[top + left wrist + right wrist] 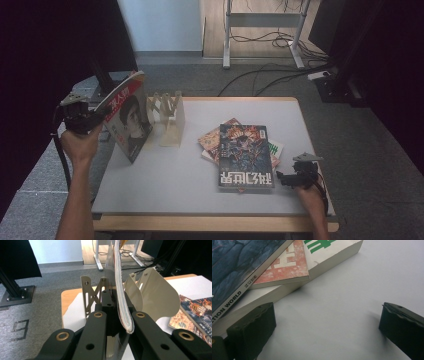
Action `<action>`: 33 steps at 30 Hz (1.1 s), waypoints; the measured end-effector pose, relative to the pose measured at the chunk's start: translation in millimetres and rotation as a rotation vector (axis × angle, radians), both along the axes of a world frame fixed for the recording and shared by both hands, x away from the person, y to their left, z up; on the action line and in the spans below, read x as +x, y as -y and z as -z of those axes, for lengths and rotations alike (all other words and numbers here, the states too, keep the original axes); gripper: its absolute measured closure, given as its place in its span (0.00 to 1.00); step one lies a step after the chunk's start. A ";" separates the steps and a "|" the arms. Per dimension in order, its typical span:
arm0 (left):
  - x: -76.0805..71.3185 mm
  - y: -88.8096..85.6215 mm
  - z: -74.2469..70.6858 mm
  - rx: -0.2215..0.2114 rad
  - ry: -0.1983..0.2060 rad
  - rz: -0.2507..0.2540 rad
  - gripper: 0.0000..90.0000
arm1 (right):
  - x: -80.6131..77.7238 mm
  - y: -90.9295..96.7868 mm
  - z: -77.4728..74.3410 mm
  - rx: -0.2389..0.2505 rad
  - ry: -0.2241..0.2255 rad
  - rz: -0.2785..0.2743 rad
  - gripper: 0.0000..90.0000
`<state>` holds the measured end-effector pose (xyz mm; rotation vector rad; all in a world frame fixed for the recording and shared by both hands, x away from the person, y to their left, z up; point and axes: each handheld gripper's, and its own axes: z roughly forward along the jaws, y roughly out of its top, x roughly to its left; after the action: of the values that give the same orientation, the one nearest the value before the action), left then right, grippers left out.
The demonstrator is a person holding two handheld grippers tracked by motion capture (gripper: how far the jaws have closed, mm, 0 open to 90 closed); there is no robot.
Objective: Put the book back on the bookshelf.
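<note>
— Black jaws of the left gripper [97, 119] clamp what?

— A magazine [129, 117], pinched at its edge, held upright and tilted off the table's [165, 180] left side, just beside the metal book rack [169, 117].

— And the right gripper [284, 178]?

— Its jaws stand wide apart, gripping nothing, low over the table beside the stack of books [245, 152].

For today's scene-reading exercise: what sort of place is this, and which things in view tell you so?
Probably a lab or office workroom set up for recording: a small table on grey carpet, desk legs with loose cables behind, and dark curtains at the sides.
</note>
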<state>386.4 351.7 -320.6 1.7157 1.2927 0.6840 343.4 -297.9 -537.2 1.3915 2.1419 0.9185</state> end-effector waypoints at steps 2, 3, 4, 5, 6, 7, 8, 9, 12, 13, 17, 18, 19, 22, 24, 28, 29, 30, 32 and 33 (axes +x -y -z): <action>2.9 2.2 1.1 -0.008 0.010 -0.003 0.97 | 0.0 0.0 0.0 0.000 0.000 0.000 0.00; 3.9 2.6 1.5 -0.014 0.014 -0.002 0.97 | 0.0 0.0 0.0 0.000 0.000 0.000 0.00; 4.8 3.0 1.7 -0.018 0.019 -0.006 0.97 | 0.0 0.0 0.0 0.000 0.000 0.000 0.00; 5.3 3.1 1.9 -0.021 0.023 -0.008 0.97 | 0.0 0.0 0.0 0.000 0.000 0.000 0.00; 5.9 2.8 2.0 -0.024 0.025 -0.010 0.97 | 0.0 0.0 0.0 0.000 0.000 0.000 0.00; 6.6 2.1 2.3 -0.026 0.025 -0.013 0.97 | 0.0 0.0 0.0 0.000 0.000 0.000 0.00; 6.9 0.9 2.8 -0.027 0.026 -0.016 0.97 | 0.0 0.0 0.0 0.000 0.000 0.000 0.00; 7.1 -1.0 3.6 -0.031 0.028 -0.019 0.97 | 0.0 0.0 0.0 0.000 0.000 0.000 0.00; 6.4 -8.9 7.3 -0.047 0.026 -0.030 0.96 | 0.0 0.0 0.0 0.000 0.000 0.000 0.00; 6.0 -12.2 9.1 -0.055 0.026 -0.034 0.96 | 0.0 0.0 0.0 0.000 0.000 0.000 0.00; 4.5 -18.9 11.3 -0.059 0.027 -0.042 0.96 | 0.0 0.0 0.0 0.000 0.000 0.000 0.00; 4.4 -19.1 11.5 -0.056 0.027 -0.044 0.95 | 0.0 0.0 0.0 0.000 0.000 0.000 0.00; 4.4 -19.6 11.7 -0.054 0.028 -0.044 0.95 | 0.0 0.0 0.0 0.000 0.000 0.000 0.00; 4.1 -19.9 12.1 -0.037 0.032 -0.047 0.94 | 0.0 0.0 0.0 0.000 0.000 0.000 0.00; 3.7 -20.3 12.2 -0.037 0.035 -0.045 0.91 | -0.1 0.0 0.0 0.000 0.000 0.000 0.00; 2.2 -20.7 12.8 -0.020 0.036 -0.044 0.81 | -0.1 0.0 0.0 -0.001 0.001 0.000 0.00; 1.6 -20.8 13.0 -0.017 0.032 -0.043 0.79 | -0.1 0.0 0.0 0.000 0.001 0.000 0.00; 0.6 -21.0 13.5 -0.011 0.030 -0.041 0.77 | -0.1 0.0 0.0 0.000 0.001 0.000 0.00; -0.9 -21.8 14.2 -0.004 0.027 -0.039 0.74 | 0.0 0.0 0.0 0.000 0.001 0.000 0.00; -1.4 -22.6 14.6 -0.005 0.022 -0.036 0.71 | 0.0 0.0 0.0 0.000 0.001 0.000 0.00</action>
<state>384.9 374.3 -335.2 1.6799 1.3114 0.7180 343.3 -297.9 -537.2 1.3912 2.1413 0.9186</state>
